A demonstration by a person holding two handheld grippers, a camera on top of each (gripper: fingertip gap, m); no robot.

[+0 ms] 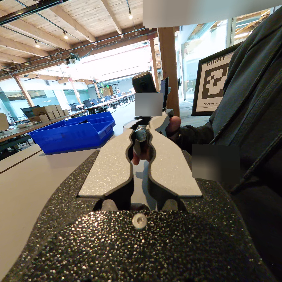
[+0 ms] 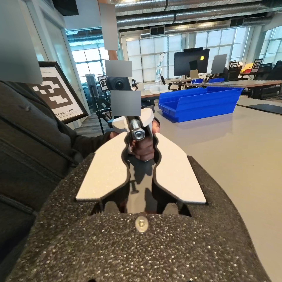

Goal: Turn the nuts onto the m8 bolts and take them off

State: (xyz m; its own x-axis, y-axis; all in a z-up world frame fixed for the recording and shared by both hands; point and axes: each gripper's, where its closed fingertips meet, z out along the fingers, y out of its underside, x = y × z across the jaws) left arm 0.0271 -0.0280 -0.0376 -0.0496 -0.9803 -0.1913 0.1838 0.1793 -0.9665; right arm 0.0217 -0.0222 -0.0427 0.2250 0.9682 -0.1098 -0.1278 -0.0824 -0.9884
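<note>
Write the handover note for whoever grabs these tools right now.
Left tool: shut on the bolt at its head end, held in the air above the table.
Right tool: tips either side of the nut; whether it is gripping is unclear.
Nut sits at the far end of the thread, with bare thread between it and the head.
Blue bin is on the table, beyond the tools.
Left to do: nut is barely on; spin it down or take it off, whichever step you are on.
</note>
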